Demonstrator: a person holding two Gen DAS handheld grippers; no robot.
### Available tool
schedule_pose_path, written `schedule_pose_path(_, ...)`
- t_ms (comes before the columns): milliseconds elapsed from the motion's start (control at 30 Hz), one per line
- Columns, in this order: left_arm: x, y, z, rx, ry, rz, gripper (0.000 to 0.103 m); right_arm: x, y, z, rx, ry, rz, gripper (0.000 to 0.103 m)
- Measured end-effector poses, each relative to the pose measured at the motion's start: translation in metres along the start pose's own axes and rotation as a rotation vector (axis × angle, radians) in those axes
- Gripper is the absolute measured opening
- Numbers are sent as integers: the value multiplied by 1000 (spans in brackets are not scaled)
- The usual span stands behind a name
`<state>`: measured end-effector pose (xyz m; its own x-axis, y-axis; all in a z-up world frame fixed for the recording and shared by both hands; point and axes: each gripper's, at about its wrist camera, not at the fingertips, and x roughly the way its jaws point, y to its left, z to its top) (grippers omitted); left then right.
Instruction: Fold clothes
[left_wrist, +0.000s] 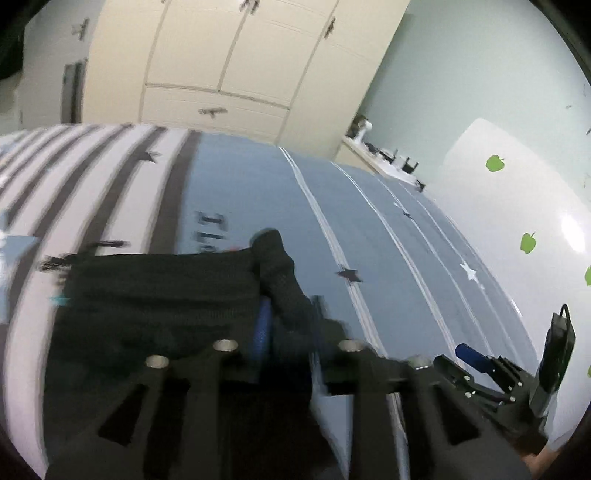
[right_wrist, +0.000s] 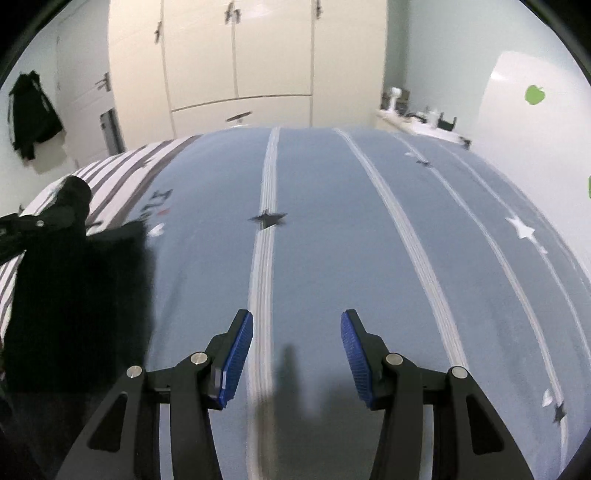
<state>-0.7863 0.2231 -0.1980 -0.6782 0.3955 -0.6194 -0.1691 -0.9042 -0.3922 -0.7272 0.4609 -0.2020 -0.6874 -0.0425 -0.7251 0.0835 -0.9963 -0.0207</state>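
Note:
A black garment (left_wrist: 147, 306) lies on the blue-grey striped bed cover (left_wrist: 369, 229), and a bunched fold of it rises between the fingers of my left gripper (left_wrist: 288, 321), which is shut on it. One blue pad (left_wrist: 261, 328) shows beside the cloth. In the right wrist view the same garment (right_wrist: 74, 295) hangs as a dark sheet at the left, held at its top by the left gripper (right_wrist: 40, 221). My right gripper (right_wrist: 295, 354) hovers open over the bed cover (right_wrist: 332, 221), well right of the garment, with nothing between its blue pads (right_wrist: 236, 354).
A cream wardrobe (right_wrist: 240, 55) stands beyond the bed's far end. A white panel with green apple stickers (right_wrist: 532, 110) runs along the right side. A small shelf with objects (right_wrist: 421, 120) sits at the back right. A dark jacket (right_wrist: 33, 114) hangs at the left.

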Motion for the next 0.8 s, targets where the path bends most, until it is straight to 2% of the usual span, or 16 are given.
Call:
schedule_pose_path(33,5,-8,1,-7,9,-6,54,2,-7,3,5,-1,-6,46)
schedule_pose_path(167,-1,-12,5,-26,-28,-25,60,11,-27,9,32,10,-7,46)
schedule_pose_path(267,-12,5,-9,29,-10,56,60,12,-31,3,48,23,16,46)
schedule_pose_path(333,-15,26,-23,61,30,125,60,11,-24,-4,46,36,42,46)
schedule_pose_path(433,-31,71,-44,52,72,213,60,5,-6,-15,53,51,105,46)
schedule_pose_path(633,-38,119,-58,48,101,315,60,-13,65,-30,-19,40,253,46)
schedule_pose_path(800,-42,158,-69,47,123,396,60,10,111,-34,-66,84,255,46)
